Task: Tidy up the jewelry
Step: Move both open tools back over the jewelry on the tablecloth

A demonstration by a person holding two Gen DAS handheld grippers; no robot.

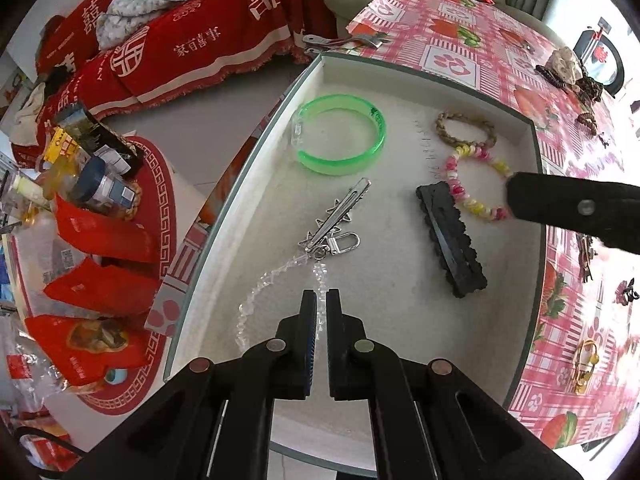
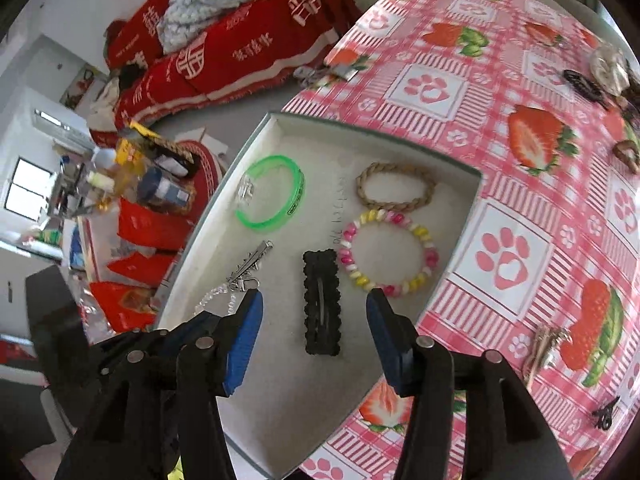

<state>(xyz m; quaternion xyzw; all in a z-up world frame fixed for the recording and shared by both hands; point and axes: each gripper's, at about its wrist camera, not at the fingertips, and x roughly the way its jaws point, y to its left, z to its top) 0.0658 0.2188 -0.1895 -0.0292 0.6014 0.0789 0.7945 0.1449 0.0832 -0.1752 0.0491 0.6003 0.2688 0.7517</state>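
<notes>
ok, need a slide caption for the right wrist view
Open right tool hovers over black hair clip in the white tray, beside pink-yellow bead bracelet.

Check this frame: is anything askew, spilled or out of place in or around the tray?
Inside the tray nothing looks spilled. The clear bead chain trails loosely toward the left gripper. Several pieces still lie outside on the tablecloth, including a gold clip.
</notes>
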